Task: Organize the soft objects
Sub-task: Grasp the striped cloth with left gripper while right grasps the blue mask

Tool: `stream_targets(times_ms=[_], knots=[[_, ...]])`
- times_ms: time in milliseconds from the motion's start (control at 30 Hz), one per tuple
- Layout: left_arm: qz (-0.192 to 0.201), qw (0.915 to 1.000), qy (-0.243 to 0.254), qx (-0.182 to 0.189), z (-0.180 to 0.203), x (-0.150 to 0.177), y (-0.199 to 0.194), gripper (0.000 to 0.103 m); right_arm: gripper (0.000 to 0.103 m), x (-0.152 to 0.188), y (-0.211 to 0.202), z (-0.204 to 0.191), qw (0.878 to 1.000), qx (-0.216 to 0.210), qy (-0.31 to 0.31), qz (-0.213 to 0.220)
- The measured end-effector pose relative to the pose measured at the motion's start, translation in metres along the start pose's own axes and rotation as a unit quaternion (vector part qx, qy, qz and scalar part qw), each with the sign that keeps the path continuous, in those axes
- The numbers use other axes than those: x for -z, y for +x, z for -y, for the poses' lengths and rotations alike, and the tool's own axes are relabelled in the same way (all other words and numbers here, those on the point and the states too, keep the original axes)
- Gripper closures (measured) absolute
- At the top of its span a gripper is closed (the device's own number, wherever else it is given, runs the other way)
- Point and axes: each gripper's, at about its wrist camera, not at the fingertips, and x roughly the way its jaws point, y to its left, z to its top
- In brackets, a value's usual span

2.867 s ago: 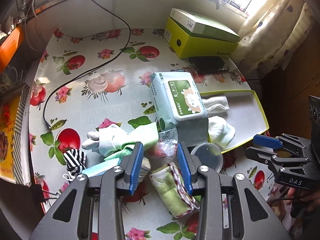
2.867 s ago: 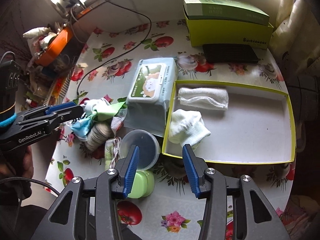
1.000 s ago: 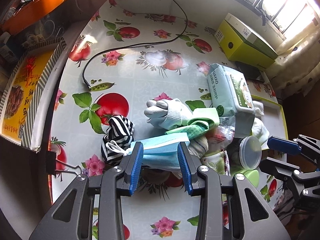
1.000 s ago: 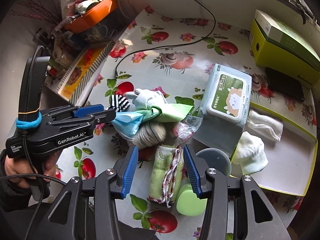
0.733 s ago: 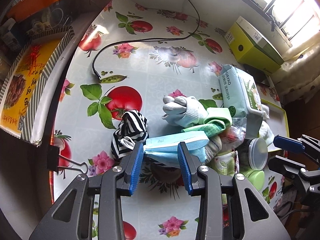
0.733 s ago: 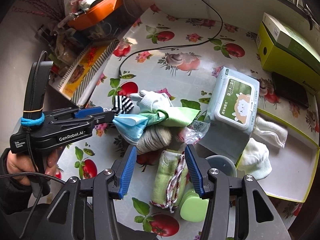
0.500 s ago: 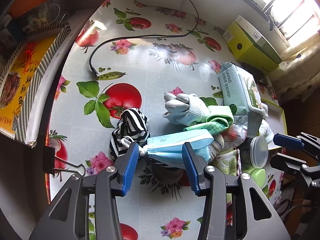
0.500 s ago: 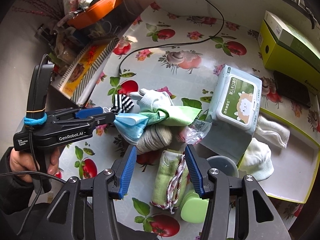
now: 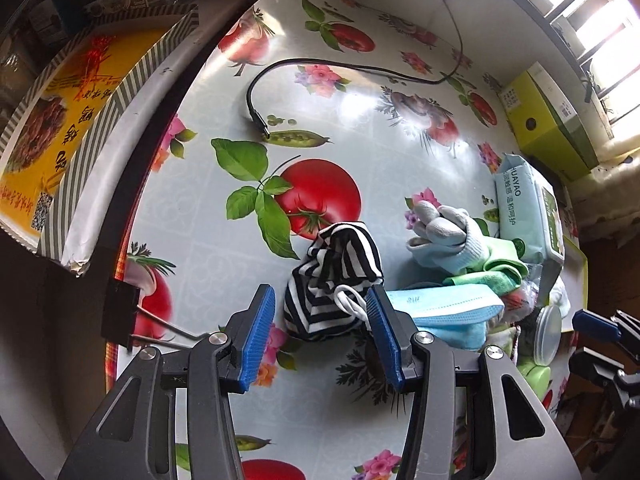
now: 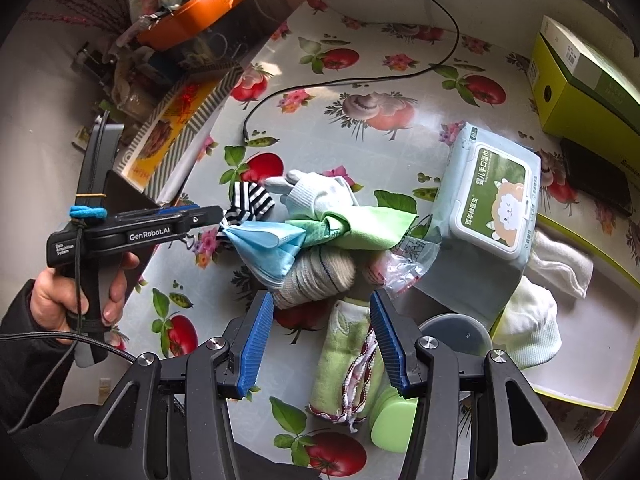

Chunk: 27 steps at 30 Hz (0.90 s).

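Blue-padded jaws of the left gripper [image 9: 320, 332] stand wide apart, holding nothing; they have just been opening. Between them, lower centre of the left wrist view, lies the striped cloth [image 9: 334, 280] bunched on the oilcloth table [image 9: 360, 120]. Its bulk sits a bit above the pad tips, and neither pad presses on it. A white ear loop [image 9: 352, 300] of the blue face mask [image 9: 444, 312] crosses the cloth just beside the right-hand pad. The mask's long axis runs off toward the right edge, into the pile.

Key relation: cloth is straight ahead of the left gripper, off the pile's left end. Judgement: next move is down and close on the cloth, with a risk of snagging the mask loop too.

Right gripper [image 10: 320, 336], lower centre of its own view, is part open and empty. The grey ribbed sock [image 10: 320, 276] sits just above its pads, and the green towel roll [image 10: 344, 364] lies between them lower down, untouched as far as I can tell. Left gripper is clearly nearer the striped cloth; in the right wrist view its tip meets the cloth at centre left, with the person's hand [image 10: 76, 292] on the handle.

Outward: white glove [image 10: 320, 192], green cloth [image 10: 360, 228], wet wipes pack [image 10: 488, 208], then yellow-rimmed tray [image 10: 624, 360] at the right edge holding two white soft items.
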Motion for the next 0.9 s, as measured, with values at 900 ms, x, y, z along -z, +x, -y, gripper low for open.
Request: stream_targets(times_ms=[900], knots=[[0.03,0.9911,-0.066,0.111,-0.034,-0.03,-0.019,0.095,0.053,-0.007,0.016,-0.013,1.0,-0.015,-0.017,-0.012]])
